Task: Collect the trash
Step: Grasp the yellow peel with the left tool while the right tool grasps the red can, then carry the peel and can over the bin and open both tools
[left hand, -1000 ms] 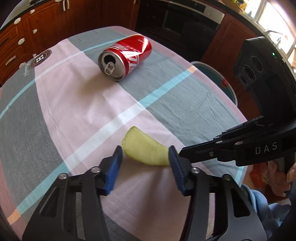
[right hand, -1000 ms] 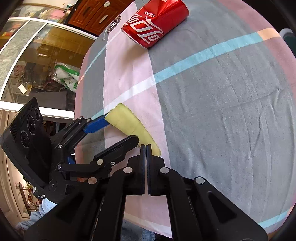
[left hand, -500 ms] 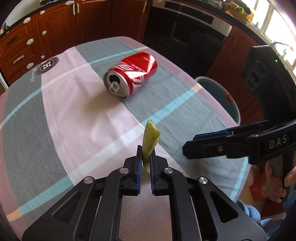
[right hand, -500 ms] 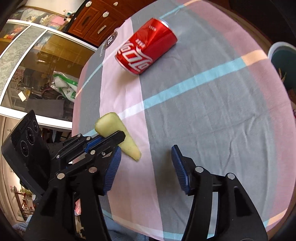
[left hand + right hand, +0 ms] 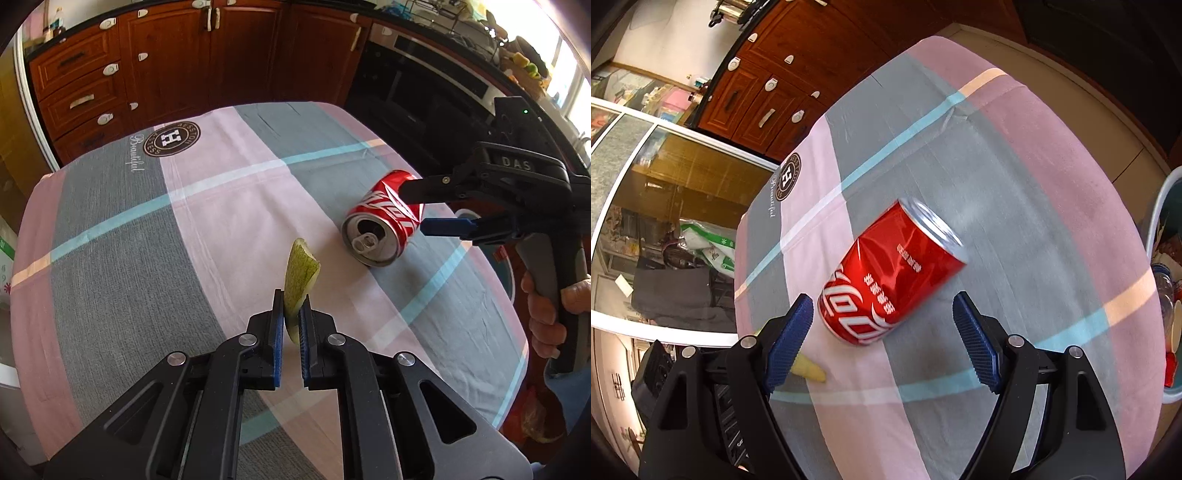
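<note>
My left gripper (image 5: 291,317) is shut on a pale green melon rind (image 5: 300,277) and holds it edge-up above the tablecloth. The rind's yellowish tip also shows in the right wrist view (image 5: 809,371), behind my right gripper's left finger. A dented red cola can (image 5: 384,229) lies on its side on the table. My right gripper (image 5: 882,328) is open, with its blue pads either side of the can (image 5: 892,284), not touching it. In the left wrist view the right gripper (image 5: 421,208) reaches the can from the right.
The table wears a pink, grey and blue checked cloth (image 5: 221,206) with a round logo (image 5: 171,139) at the far side. A bin with trash (image 5: 1167,280) stands beyond the table's right edge. Wooden cabinets (image 5: 147,62) and an oven (image 5: 417,85) stand behind.
My left gripper closed on the rind and lifted it off the cloth. My right gripper opened and moved forward until its fingers flank the can.
</note>
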A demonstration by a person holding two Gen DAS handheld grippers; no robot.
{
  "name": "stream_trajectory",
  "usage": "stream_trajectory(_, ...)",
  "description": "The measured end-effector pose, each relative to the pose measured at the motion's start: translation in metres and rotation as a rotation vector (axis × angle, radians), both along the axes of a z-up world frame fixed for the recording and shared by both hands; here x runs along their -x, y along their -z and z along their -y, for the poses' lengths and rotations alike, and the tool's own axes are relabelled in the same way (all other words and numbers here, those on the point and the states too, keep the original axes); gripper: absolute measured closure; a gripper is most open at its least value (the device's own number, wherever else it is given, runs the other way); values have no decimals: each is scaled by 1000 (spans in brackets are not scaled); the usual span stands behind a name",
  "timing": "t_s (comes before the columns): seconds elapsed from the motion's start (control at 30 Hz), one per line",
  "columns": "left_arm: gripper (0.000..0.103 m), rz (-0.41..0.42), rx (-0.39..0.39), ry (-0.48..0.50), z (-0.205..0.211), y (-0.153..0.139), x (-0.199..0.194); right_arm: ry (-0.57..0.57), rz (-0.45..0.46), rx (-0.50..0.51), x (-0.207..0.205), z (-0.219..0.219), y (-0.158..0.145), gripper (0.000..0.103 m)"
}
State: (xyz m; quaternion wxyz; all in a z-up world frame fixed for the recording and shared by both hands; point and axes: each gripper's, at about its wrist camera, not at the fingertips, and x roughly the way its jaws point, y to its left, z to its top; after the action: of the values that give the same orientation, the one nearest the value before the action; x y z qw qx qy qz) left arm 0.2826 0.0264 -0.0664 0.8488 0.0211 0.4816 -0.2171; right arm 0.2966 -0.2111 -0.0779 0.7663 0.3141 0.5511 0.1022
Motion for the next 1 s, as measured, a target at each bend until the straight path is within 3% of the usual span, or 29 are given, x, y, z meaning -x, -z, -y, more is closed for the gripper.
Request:
stream_trajectory(0.23, 95, -25, 61, -28, -25, 5, -15, -15, -13, 54, -25, -31, 17, 29)
stream_trajectory(0.3, 95, -31, 75, -32, -29, 6, -15, -30, 8, 108, -30, -43, 15, 27)
stream_trajectory(0.4, 95, -36, 81, -35, -33, 8, -14, -50, 25, 167, -34, -58, 14, 39)
stream_trajectory(0.57, 95, -39, 76, -33, -32, 7, -8, -71, 40, 171, -25, -69, 9, 41)
stream_trajectory(1.0, 95, 7, 31, 60, 29, -30, 29, -54, 111, 130, 42, -13, -37, 41)
